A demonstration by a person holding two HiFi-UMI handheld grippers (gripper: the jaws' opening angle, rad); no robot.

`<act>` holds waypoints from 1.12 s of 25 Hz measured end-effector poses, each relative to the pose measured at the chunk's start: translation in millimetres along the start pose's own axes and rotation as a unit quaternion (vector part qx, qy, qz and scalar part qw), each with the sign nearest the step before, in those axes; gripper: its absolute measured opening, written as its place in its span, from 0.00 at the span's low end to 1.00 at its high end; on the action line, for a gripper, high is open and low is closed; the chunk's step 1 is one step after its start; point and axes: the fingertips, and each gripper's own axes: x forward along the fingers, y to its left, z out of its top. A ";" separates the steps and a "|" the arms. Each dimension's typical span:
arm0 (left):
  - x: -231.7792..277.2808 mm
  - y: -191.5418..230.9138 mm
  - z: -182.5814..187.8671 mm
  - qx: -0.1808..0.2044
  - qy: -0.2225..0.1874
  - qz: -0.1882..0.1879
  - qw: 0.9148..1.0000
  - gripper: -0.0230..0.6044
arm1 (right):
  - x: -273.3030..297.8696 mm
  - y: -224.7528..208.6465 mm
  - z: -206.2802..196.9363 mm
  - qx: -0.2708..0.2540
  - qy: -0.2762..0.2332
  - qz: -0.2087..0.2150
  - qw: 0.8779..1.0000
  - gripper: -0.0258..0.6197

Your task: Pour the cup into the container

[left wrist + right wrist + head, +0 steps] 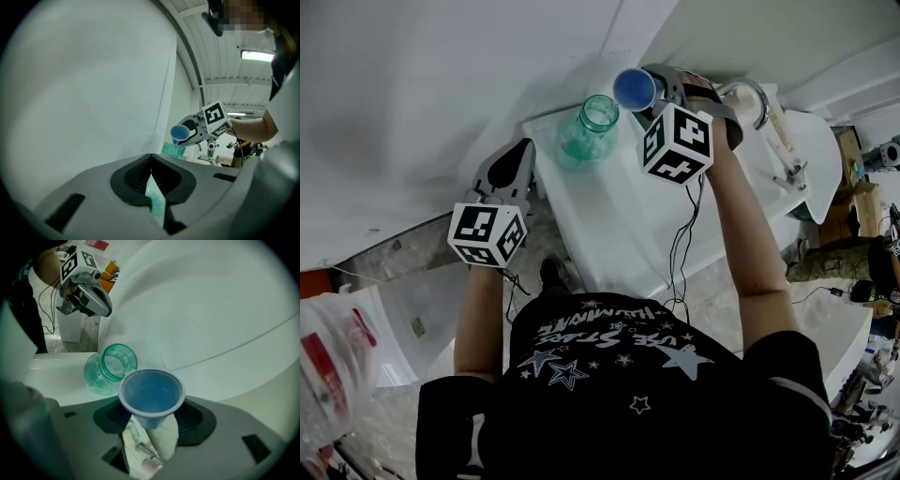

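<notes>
A blue plastic cup [634, 89] is tipped on its side, and my right gripper [654, 91] is shut on it. In the right gripper view the cup [151, 394] shows its open mouth and pale blue inside. It hangs just right of and above the mouth of a green glass jar [586, 131], which stands upright on the white table [609, 220]. The left gripper view shows the cup [180, 134] leaning over the jar [174, 150]. My left gripper [517, 155] hovers to the jar's left, off the table's edge, shut and holding nothing.
A white wall rises behind the table. A curved metal faucet [752, 94] and white fittings stand at the table's right end. Black cables [680, 248] hang down the table's front. A plastic bag [333, 361] lies at the lower left.
</notes>
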 end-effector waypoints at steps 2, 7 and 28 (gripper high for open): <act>-1.5 -0.5 0.7 0.001 -0.001 0.001 1.000 0.05 | -1.3 -1.7 0.7 -0.002 0.000 -0.006 1.000 0.46; -3.4 -3.8 0.6 0.003 -0.003 0.004 1.000 0.05 | -2.5 -2.3 1.4 0.019 -0.012 -0.009 1.000 0.46; -33.3 -39.8 2.8 0.021 -0.006 0.034 0.999 0.05 | -42.4 19.0 -1.6 0.227 -0.149 0.047 0.961 0.47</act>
